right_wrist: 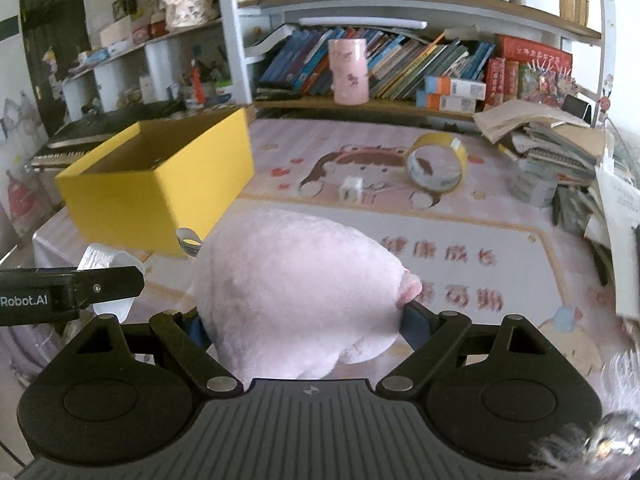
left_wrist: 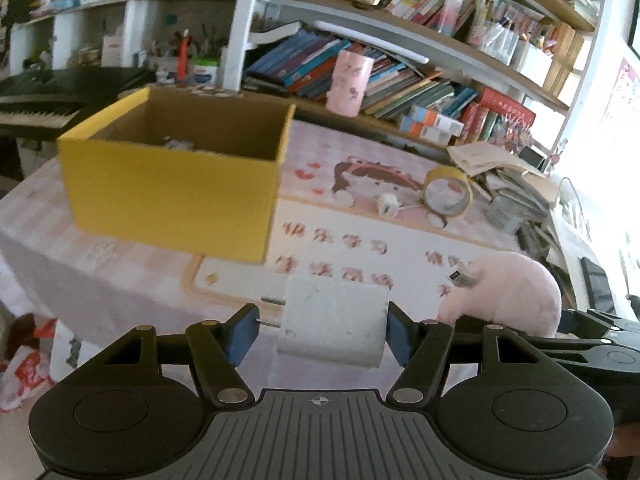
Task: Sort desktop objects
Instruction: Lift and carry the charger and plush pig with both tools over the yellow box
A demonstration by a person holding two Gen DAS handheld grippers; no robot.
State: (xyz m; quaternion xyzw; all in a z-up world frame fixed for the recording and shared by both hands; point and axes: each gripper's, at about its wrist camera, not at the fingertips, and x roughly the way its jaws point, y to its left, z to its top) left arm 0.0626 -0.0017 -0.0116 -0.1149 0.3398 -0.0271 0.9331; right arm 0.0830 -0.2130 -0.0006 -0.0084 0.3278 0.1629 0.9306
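Note:
My left gripper is shut on a white power adapter, its prongs pointing left, held above the pink desk mat. My right gripper is shut on a pink plush toy; the toy also shows in the left wrist view. An open yellow cardboard box stands at the left of the desk, also in the right wrist view, with something small inside it. A small white charger and a yellow tape roll lie on the mat further back.
A pink cup stands on the bookshelf behind the desk. A messy pile of books and papers fills the right side. A keyboard piano sits at the far left. The left gripper's arm shows at the right wrist view's left edge.

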